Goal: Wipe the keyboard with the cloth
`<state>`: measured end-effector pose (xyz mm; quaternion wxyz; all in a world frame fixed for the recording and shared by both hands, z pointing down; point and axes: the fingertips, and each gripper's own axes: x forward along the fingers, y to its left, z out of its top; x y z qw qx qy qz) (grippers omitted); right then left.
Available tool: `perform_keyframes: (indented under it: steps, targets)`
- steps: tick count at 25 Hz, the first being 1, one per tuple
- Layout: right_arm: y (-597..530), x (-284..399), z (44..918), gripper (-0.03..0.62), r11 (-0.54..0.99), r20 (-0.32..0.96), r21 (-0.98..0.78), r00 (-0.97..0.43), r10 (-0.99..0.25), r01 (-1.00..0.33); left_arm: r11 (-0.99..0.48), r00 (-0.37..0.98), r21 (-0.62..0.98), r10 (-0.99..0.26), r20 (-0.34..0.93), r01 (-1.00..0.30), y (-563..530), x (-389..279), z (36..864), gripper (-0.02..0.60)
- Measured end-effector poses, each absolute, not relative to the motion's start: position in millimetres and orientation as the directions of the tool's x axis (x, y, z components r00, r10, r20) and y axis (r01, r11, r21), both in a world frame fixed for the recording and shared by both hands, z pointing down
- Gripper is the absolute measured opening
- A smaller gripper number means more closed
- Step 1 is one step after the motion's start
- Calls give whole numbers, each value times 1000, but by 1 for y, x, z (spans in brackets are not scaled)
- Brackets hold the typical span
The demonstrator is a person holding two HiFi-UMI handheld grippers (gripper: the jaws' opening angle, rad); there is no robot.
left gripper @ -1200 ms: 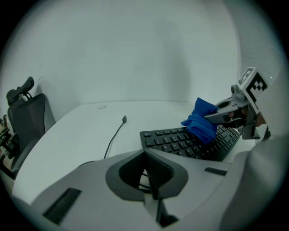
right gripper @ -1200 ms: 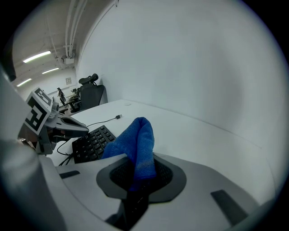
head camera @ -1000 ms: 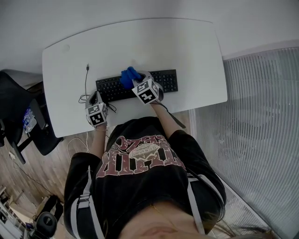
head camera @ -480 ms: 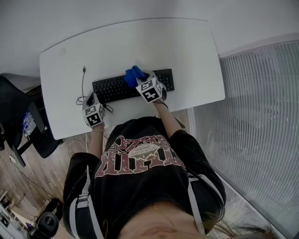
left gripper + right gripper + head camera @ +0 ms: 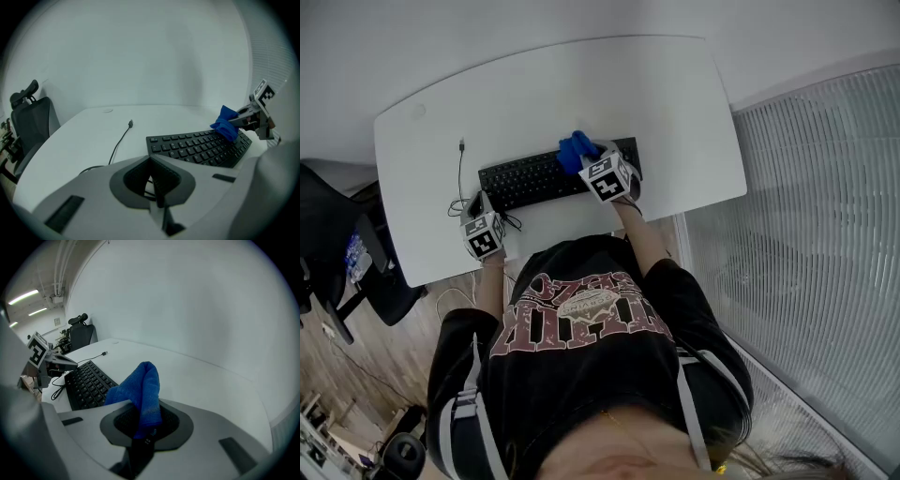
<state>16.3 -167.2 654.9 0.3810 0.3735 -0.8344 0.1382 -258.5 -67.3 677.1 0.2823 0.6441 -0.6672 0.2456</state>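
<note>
A: Quick status. Where's the cloth?

B: Blue cloth is pinched in the right gripper. The jaws are clamped on a fold and the rest is bunched out in front. It's down on the keyboard, right-hand part, nr the far edge.

A: Left gripper?

B: Left gripper is just off the keyboard's left end, front corner side, by the cable loop. Jaws are together and I see nothing btwn them. It isn't touching the keyboard, as far as I can tell.

A: So what does the next pass turn on?

B: The keyboard's long axis. It runs left-right across the person's front, tilted a bit. The cloth sits twd the right end, so most of the keys lie to its left, btwn the cloth and the left gripper. I'd guess the stroke should run along that axis.

A: Which hand does the job?

B: The right one. It has the cloth and is already over the keys. The left is close enough to steady the keyboard's left end if it slides.

A: Risks?

B: The cloth's loose part could snag on keys, and the cable lies nr the left end.
</note>
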Motion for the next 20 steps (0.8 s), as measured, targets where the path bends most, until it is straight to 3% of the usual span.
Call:
perform_keyframes:
  steps: [20]
  targets:
    - [-178,104,658,64,604,748,45,-374,-549,-796,77,-43,18,-725,687,-997,-69,-253,674,34]
